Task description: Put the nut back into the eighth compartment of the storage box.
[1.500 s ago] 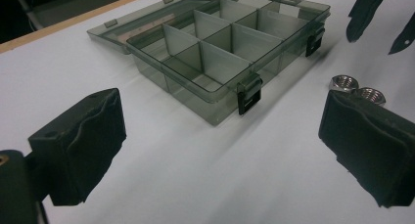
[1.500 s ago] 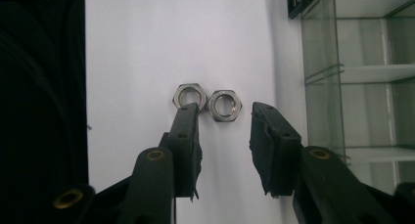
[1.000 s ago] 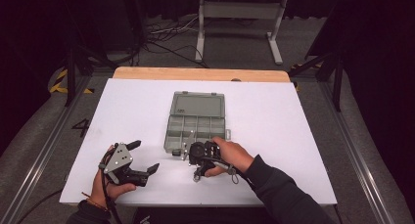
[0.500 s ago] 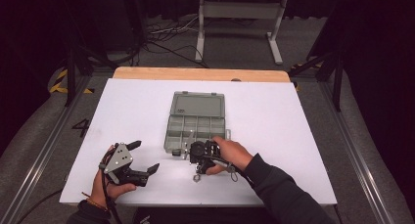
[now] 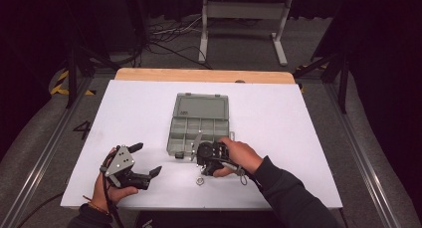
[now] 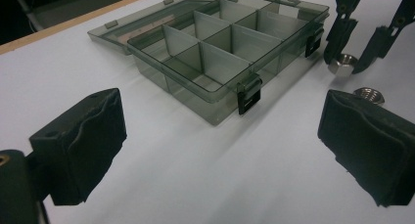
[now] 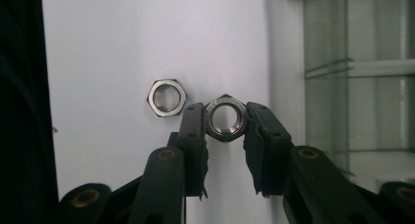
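Right gripper view: right gripper (image 7: pixel 225 117) jaws pinch a nut (image 7: pixel 225 119).

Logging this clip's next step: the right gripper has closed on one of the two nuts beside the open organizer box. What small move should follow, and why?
Probably lift the held nut clear of the table and toward the organizer box. The right gripper has both pads against its flats, the box's lid is open with bare compartments alongside, and the second nut lies close by, so a straight lift avoids nudging it.

- The left gripper (image 5: pixel 144 161), held in the left hand (image 5: pixel 117 188) at the lower left of the high view, has its jaws spread wide.
- The right gripper (image 7: pixel 226 120), at the frame's lower centre, has its jaws clamped on a nut (image 7: pixel 225 118).
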Demonstrator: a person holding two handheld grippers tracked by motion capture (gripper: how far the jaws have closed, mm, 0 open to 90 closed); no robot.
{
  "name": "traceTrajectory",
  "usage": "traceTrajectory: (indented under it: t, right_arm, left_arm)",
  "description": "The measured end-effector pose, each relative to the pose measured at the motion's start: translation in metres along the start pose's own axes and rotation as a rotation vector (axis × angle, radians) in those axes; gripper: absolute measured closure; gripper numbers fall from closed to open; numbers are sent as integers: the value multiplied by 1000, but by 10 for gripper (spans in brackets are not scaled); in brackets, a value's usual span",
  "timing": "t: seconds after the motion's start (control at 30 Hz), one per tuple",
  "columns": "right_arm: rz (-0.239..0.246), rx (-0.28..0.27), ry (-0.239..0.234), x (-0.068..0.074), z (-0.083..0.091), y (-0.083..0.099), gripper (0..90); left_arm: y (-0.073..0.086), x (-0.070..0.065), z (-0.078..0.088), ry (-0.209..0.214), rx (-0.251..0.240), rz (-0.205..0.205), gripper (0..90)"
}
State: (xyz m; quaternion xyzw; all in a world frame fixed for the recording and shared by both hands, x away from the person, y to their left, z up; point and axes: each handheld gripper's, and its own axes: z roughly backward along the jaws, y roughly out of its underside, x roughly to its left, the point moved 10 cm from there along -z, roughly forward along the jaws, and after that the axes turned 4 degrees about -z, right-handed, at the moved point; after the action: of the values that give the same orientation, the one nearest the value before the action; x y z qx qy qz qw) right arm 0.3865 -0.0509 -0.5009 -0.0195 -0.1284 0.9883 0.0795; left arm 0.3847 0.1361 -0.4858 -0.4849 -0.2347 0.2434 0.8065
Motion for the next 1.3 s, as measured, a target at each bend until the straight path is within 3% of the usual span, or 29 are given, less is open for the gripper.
traceTrajectory:
  t: [0.27, 0.37, 0.7, 0.87, 1.3]
  right_arm:
    - [-22, -45, 29, -7, 28, 5, 703]
    - [-35, -67, 57, -17, 45, 9, 703]
    - [-78, -82, 104, -39, 73, 18, 703]
    - [-112, -43, 121, -58, 73, 25, 703]
    - [-155, -20, 100, -73, 51, 29, 703]
  left_arm:
    - [0, 0, 0, 1, -1, 1, 44]
    - [-1, 0, 0, -5, -10, -3, 47]
    - [-3, 1, 3, -9, -28, -5, 52]
    - [-3, 0, 2, -4, -22, -14, 52]
    - [-4, -2, 2, 5, -16, -17, 51]
